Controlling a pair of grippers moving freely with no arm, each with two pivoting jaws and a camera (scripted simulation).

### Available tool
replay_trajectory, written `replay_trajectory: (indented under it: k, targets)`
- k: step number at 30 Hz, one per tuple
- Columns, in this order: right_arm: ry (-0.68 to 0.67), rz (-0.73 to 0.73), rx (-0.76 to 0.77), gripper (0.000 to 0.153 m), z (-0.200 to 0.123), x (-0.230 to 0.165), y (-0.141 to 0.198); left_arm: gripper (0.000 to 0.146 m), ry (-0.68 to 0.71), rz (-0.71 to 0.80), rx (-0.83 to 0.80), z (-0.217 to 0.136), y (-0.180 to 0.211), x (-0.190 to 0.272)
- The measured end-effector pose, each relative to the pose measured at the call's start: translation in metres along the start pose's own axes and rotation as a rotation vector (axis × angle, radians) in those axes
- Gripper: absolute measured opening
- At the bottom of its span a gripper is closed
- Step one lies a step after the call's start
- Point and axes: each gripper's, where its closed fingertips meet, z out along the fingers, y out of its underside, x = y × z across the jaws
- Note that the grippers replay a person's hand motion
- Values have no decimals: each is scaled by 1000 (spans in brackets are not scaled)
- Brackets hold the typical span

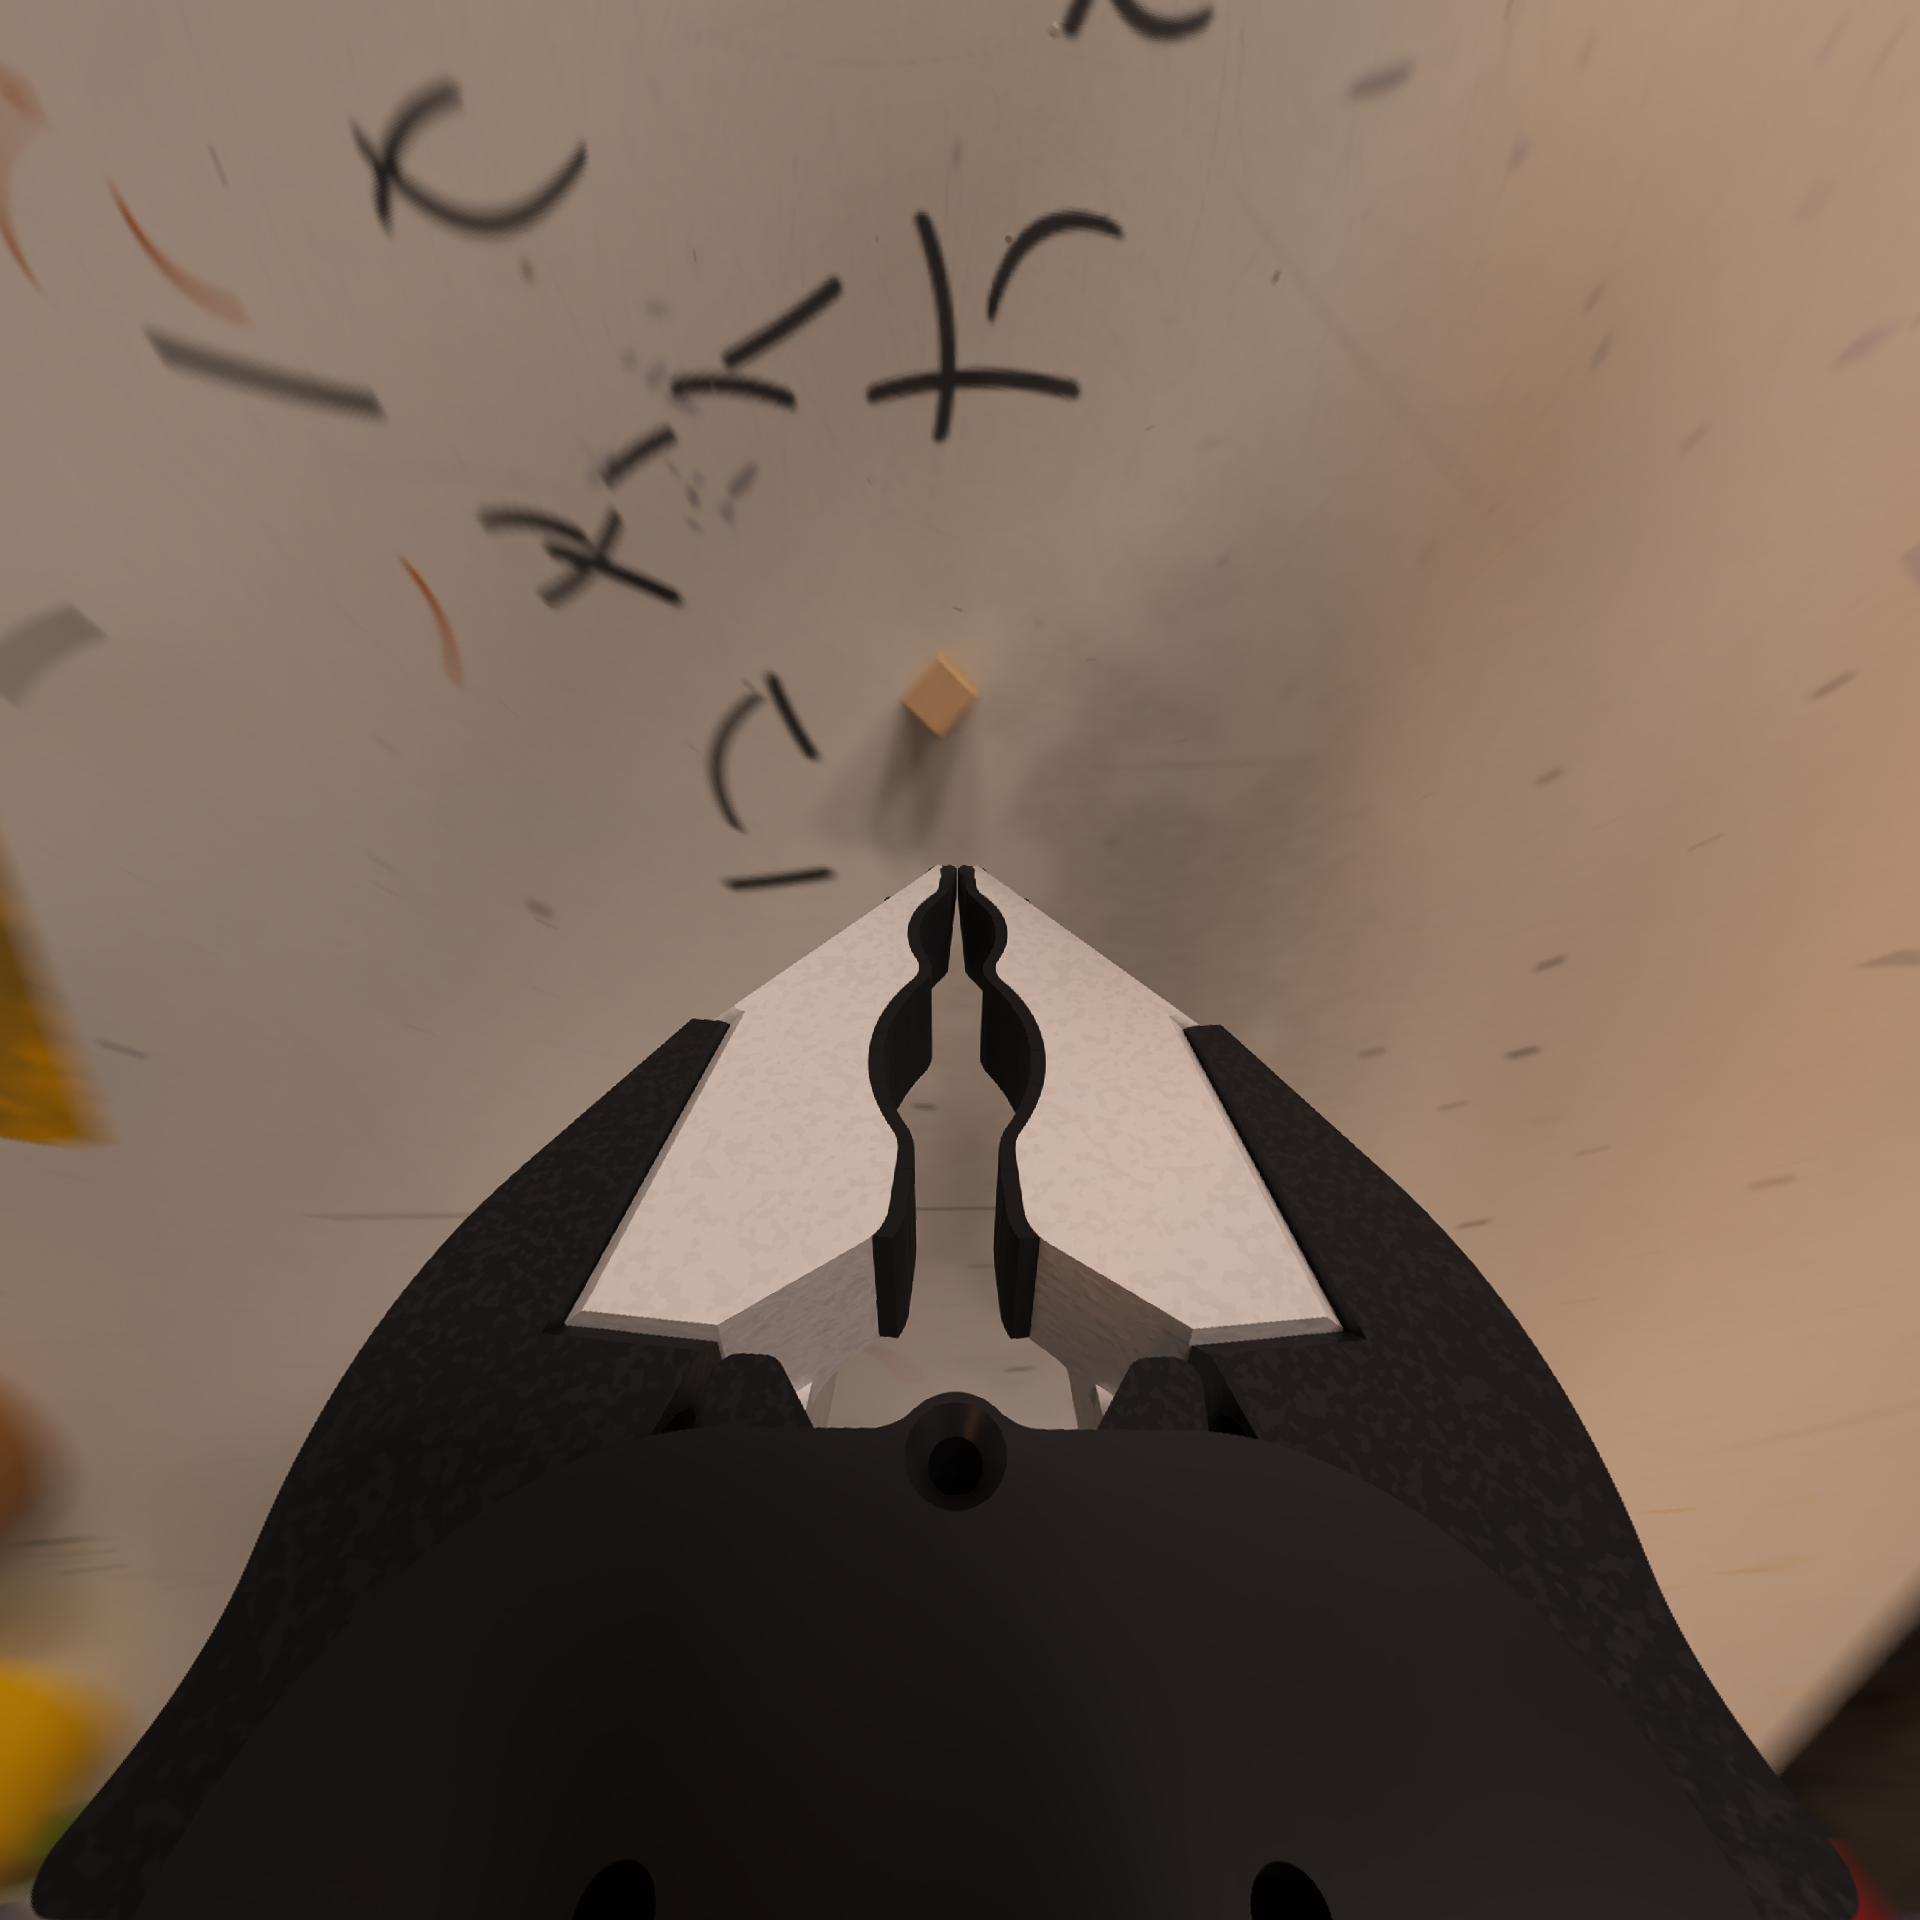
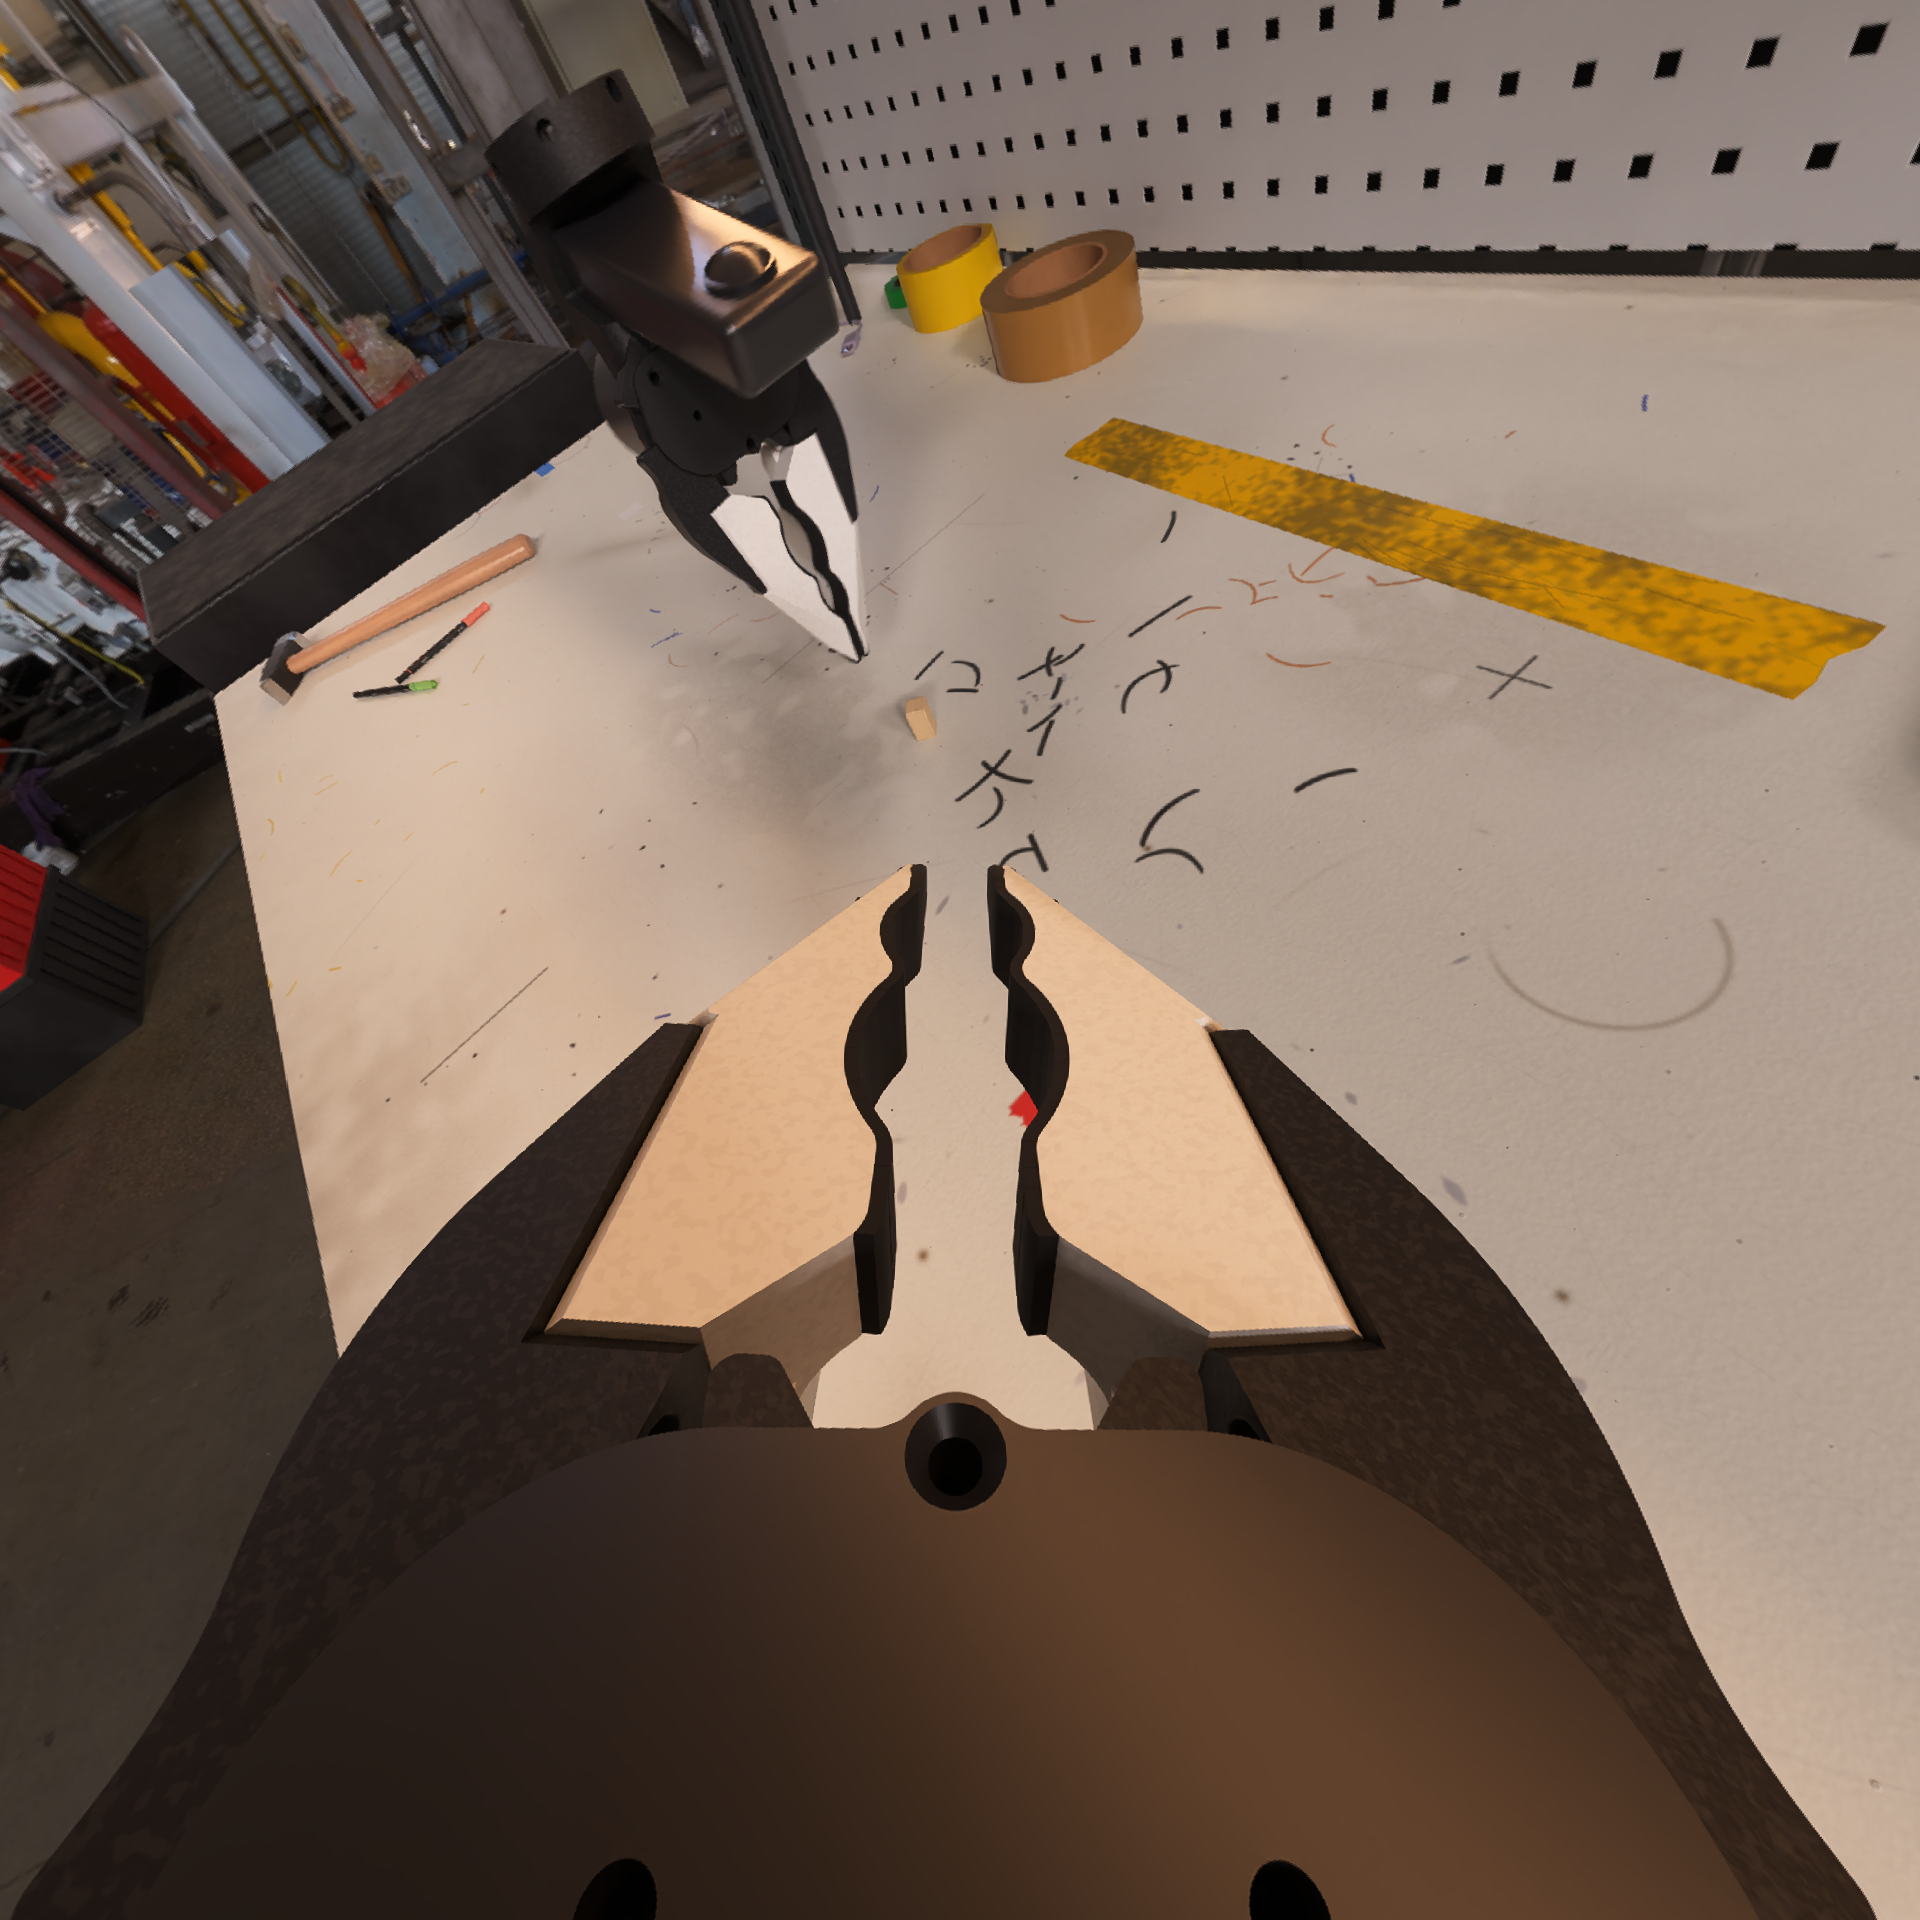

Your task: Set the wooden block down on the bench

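A small pale wooden block [image 1: 940, 698] lies on the cream bench top [image 1: 1351, 727], among black pen marks. It also shows in the right wrist view [image 2: 920, 718]. My left gripper [image 1: 956, 871] is shut and empty, hovering above the bench a little short of the block; it also shows in the right wrist view [image 2: 854, 649], pointing down just left of the block. My right gripper [image 2: 954, 871] is open and empty, above the bench and well short of the block.
On the bench [image 2: 1455, 1143] lie a strip of yellow tape [image 2: 1455, 540], a yellow tape roll [image 2: 948, 272], a brown tape roll [image 2: 1062, 301], a hammer [image 2: 395, 613] and two markers [image 2: 416, 670]. A pegboard wall [image 2: 1351, 114] stands behind. The bench's left edge drops to the floor [image 2: 135, 1195].
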Motion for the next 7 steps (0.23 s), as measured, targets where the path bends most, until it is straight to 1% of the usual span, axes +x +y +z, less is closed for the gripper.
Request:
replay_trajectory:
  k: [3,5,7]
  targets:
    - [-8,-8,14,11,-4,-3,-3,0,114,-306,44,1,7,20]
    - [-15,-21,34,11,-6,-6,-6,0,121,-440,44,5,9,21]
    - [-25,-32,50,11,-7,-10,-7,0,113,-550,84,8,3,17]
